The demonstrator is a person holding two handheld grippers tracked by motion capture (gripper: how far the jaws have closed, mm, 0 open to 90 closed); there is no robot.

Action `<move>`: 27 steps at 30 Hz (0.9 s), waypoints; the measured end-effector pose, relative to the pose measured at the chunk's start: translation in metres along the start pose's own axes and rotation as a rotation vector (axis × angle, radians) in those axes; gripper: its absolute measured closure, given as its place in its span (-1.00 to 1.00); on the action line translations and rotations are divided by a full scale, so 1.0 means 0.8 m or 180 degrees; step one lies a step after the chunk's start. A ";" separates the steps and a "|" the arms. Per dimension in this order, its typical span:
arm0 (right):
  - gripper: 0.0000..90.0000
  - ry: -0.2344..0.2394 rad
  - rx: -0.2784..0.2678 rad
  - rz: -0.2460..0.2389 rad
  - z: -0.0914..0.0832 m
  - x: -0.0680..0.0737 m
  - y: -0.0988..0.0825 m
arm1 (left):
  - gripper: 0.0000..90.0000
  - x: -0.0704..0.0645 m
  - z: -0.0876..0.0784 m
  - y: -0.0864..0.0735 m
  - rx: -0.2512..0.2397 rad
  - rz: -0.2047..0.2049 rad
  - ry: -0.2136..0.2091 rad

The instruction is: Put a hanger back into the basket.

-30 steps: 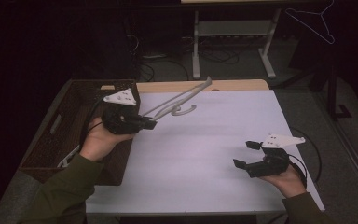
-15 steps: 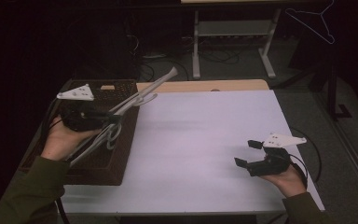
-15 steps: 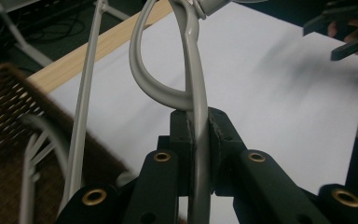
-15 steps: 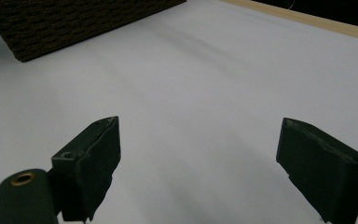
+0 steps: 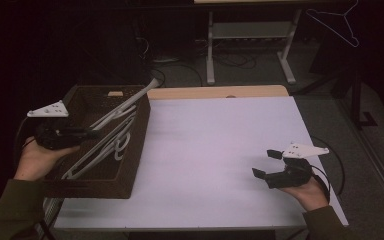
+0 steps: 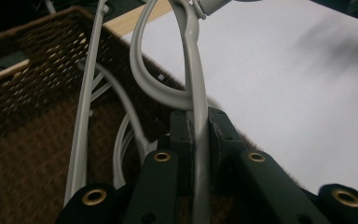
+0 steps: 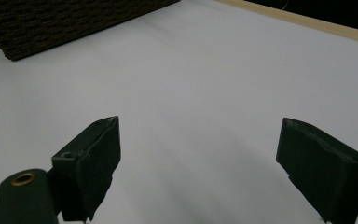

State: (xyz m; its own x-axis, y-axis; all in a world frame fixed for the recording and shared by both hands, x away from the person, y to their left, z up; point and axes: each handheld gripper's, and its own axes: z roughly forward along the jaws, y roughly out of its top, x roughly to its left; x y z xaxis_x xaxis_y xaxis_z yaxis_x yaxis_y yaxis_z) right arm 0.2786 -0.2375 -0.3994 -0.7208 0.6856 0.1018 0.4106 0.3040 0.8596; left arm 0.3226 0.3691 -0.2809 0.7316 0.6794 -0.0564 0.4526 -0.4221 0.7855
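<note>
A dim lab or workshop: a white-topped table (image 5: 220,150), cables on the floor (image 5: 180,65), a metal-legged bench (image 5: 250,45) behind.

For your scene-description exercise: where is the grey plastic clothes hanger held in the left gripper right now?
In the high view, the grey plastic clothes hanger sits at the left, clamped in the left gripper, slanting over the brown woven basket onto other hangers there.
</note>
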 end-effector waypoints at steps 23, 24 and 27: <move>-0.71 -0.0029 0.0010 0.0010 0.001 -0.001 -0.001 | 0.82 0.046 0.015 -0.053 0.0387 -0.0218 0.0128; -0.71 -0.0030 0.0008 0.0009 0.000 -0.002 -0.001 | 0.82 0.048 0.017 -0.055 0.0417 -0.0190 0.0112; -0.71 -0.0033 0.0006 0.0008 0.000 -0.002 -0.001 | 0.82 0.052 0.021 -0.063 0.0362 -0.0292 0.0059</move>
State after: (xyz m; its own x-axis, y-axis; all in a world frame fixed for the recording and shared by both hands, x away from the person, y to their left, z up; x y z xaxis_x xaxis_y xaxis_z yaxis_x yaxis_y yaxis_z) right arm 0.2794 -0.2391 -0.4004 -0.7140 0.6932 0.0986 0.4134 0.3037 0.8584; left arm 0.3391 0.4084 -0.3334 0.6754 0.7288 -0.1125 0.5727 -0.4223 0.7027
